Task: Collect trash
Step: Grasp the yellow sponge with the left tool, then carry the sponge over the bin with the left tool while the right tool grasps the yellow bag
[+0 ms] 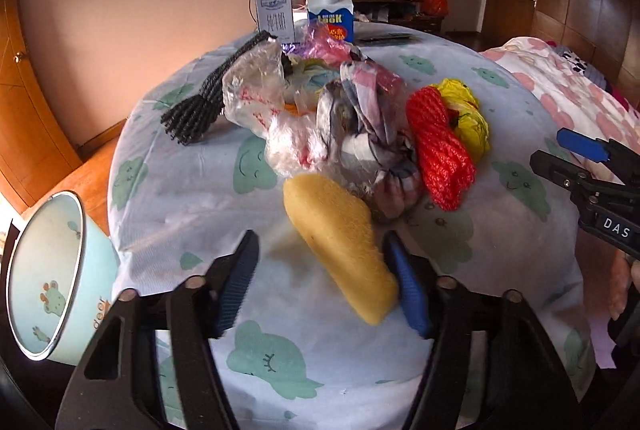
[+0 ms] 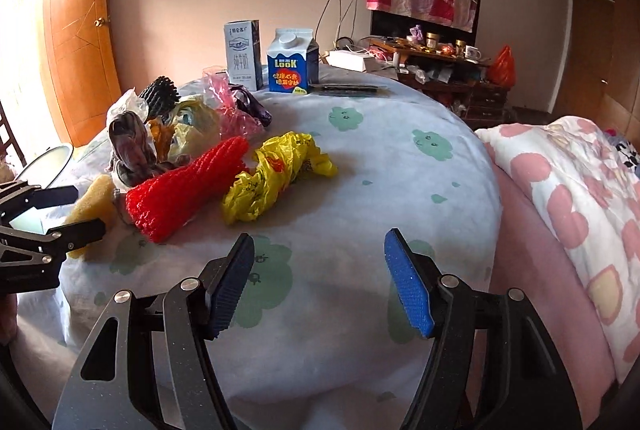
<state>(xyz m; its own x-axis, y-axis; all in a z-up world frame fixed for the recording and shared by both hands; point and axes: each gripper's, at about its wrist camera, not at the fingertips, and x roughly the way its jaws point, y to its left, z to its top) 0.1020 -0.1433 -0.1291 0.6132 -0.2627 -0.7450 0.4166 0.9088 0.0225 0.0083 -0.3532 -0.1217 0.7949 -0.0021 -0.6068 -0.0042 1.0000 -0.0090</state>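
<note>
Your left gripper [image 1: 322, 282] gapes around the yellow sponge [image 1: 340, 242] (unclamped); your right gripper [image 2: 320, 282] hangs open over the bedsheet [image 2: 360, 190].

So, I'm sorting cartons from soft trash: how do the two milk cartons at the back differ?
The grey-white carton is a tall, slim box with a flat top; the blue carton is shorter, wider, with a sloped top and a round white cap. The grey-white one carries pale print, the blue one bold "LooK" lettering. Both stand upright, side by side, at the far edge of the table.
</note>
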